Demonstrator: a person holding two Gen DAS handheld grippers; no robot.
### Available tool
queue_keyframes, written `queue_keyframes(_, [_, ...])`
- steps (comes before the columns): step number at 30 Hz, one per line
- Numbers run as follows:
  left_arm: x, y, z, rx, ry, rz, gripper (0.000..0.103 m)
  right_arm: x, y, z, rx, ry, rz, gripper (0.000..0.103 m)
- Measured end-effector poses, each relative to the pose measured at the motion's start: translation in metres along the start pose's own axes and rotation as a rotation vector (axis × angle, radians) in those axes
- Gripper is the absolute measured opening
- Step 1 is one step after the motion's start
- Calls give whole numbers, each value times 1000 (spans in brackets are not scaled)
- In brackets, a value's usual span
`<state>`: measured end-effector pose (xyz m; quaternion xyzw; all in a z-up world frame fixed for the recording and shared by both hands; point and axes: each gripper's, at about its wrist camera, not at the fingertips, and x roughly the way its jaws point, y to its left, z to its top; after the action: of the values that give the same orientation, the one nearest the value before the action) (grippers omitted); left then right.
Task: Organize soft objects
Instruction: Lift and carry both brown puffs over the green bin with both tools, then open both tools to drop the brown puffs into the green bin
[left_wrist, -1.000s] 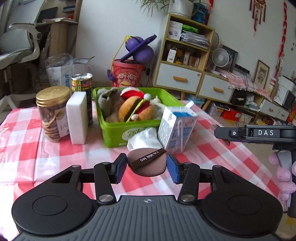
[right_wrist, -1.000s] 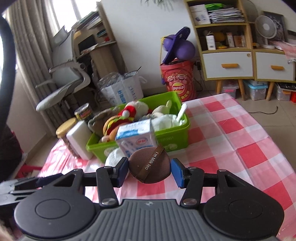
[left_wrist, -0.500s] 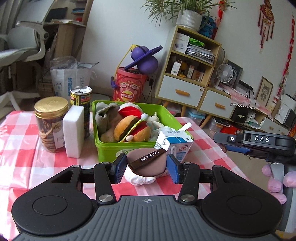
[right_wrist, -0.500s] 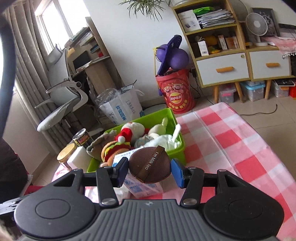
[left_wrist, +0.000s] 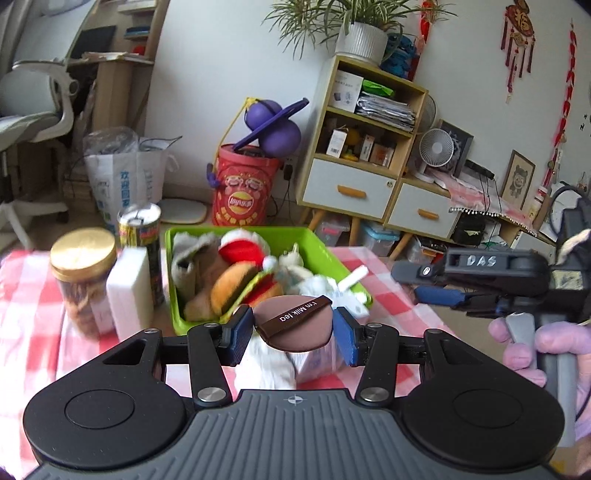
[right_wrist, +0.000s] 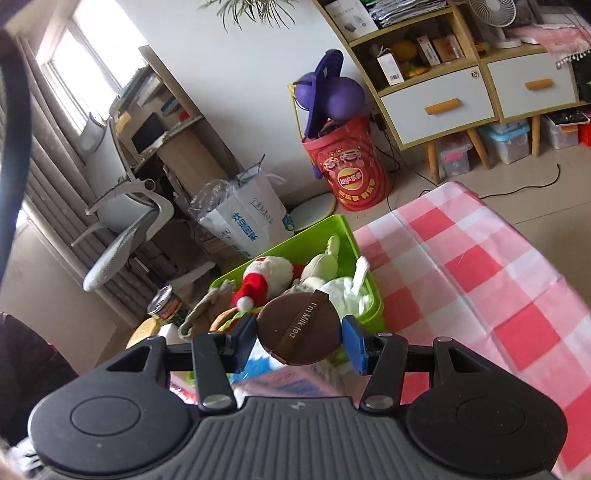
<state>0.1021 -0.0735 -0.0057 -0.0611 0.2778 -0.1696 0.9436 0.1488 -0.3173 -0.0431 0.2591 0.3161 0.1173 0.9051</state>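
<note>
My left gripper (left_wrist: 293, 328) is shut on a round brown puff (left_wrist: 291, 334) with an "I'm Milk tea" strap, held above a white cloth (left_wrist: 269, 363) and a milk carton (left_wrist: 319, 360). Just behind them stands the green basket (left_wrist: 332, 254), holding a burger plush (left_wrist: 232, 284), a Santa plush (left_wrist: 240, 249) and other soft toys. My right gripper (right_wrist: 299, 338) is shut on a similar brown puff (right_wrist: 288, 328), tilted, near the green basket (right_wrist: 343, 229) and its Santa plush (right_wrist: 258, 284). In the left wrist view the right gripper (left_wrist: 439, 295) hovers at the right, held by a pink-gloved hand (left_wrist: 532, 350).
A gold-lidded cookie jar (left_wrist: 83, 273), a white foam block (left_wrist: 129, 291) and a can (left_wrist: 140, 229) stand left of the basket. The red-checked tablecloth (right_wrist: 480, 277) stretches right of it. Beyond the table are a snack bucket (left_wrist: 243, 195) and a shelf unit (left_wrist: 365, 147).
Both grippers have risen and moved in toward the basket with the puffs still held. The right wrist view has rolled, so the room now tilts. The milk carton has slipped below the fingers.
</note>
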Motion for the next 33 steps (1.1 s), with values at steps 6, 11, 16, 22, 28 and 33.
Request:
queue_keyframes(6, [33, 0, 27, 40, 12, -30, 49, 33, -22, 12, 109, 61, 64, 25])
queue_keyframes(11, [76, 5, 43, 27, 45, -41, 49, 53, -35, 24, 157, 81, 98, 25])
queue_keyframes(16, [111, 10, 55, 3, 87, -60, 50, 68, -37, 27, 211, 85, 128, 26])
queue_keyframes(22, [135, 5, 52, 44, 128, -64, 50, 82, -36, 23, 253, 97, 127, 26])
queue_keyframes(28, [150, 4, 45, 52, 150, -62, 50, 82, -35, 22, 257, 88, 116, 26])
queue_keyframes(33, [154, 6, 42, 41, 150, -65, 52, 84, -38, 21, 270, 83, 109, 26])
